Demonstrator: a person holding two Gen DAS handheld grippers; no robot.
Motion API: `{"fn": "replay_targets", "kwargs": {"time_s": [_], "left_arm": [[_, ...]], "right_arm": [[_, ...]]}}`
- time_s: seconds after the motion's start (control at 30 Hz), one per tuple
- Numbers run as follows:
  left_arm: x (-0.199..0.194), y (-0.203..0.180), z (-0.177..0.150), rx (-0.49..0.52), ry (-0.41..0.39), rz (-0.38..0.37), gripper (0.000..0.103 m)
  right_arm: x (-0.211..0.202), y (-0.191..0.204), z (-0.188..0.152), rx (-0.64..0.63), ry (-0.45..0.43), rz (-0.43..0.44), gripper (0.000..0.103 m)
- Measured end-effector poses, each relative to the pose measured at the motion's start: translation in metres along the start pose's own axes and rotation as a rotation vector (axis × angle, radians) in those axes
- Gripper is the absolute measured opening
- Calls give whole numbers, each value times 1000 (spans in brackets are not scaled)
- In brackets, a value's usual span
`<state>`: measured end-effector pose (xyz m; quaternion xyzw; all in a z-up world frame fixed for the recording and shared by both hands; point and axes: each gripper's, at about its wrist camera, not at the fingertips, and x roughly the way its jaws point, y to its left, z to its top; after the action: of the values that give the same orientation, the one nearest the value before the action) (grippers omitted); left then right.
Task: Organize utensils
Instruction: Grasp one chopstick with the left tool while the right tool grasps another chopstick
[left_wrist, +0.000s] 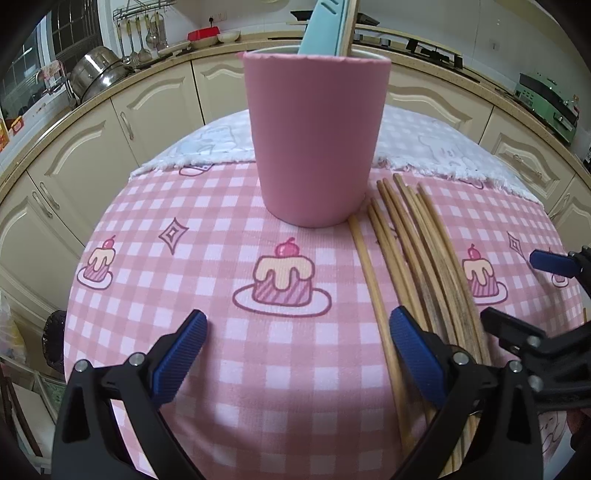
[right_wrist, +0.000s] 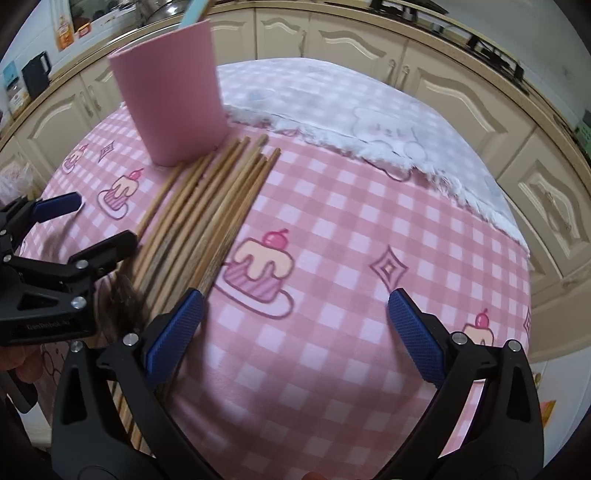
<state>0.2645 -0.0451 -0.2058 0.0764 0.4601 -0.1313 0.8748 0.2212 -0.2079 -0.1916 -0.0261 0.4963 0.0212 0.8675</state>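
Note:
A pink cup (left_wrist: 316, 136) stands on the pink checked tablecloth (left_wrist: 229, 280), with a light blue utensil (left_wrist: 327, 26) and a wooden handle in it. Several wooden chopsticks (left_wrist: 417, 258) lie side by side right of the cup. My left gripper (left_wrist: 297, 332) is open and empty, low over the cloth, with its right finger over the chopsticks. My right gripper (right_wrist: 295, 314) is open and empty over the cloth, its left finger at the right edge of the chopsticks (right_wrist: 207, 199). The cup (right_wrist: 171, 88) shows at the upper left there. Each gripper shows in the other's view.
A white fluffy cloth (left_wrist: 443, 147) covers the far part of the table. Cream kitchen cabinets (left_wrist: 92, 147) and a counter with pots, hanging ladles and a stove curve around behind the table.

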Motion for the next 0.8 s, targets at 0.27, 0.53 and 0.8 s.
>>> {"fn": "replay_targets", "kwargs": {"time_s": [0.27, 0.53, 0.8], "left_arm": [[1, 0, 0, 1, 2, -3, 97], [0, 0, 0, 11, -1, -5, 97], [4, 4, 7, 22, 8, 8, 96]], "right_arm": [[-2, -1, 1, 65, -26, 92, 96], [3, 8, 3, 15, 9, 10, 97], [8, 2, 17, 32, -5, 5, 90]]}}
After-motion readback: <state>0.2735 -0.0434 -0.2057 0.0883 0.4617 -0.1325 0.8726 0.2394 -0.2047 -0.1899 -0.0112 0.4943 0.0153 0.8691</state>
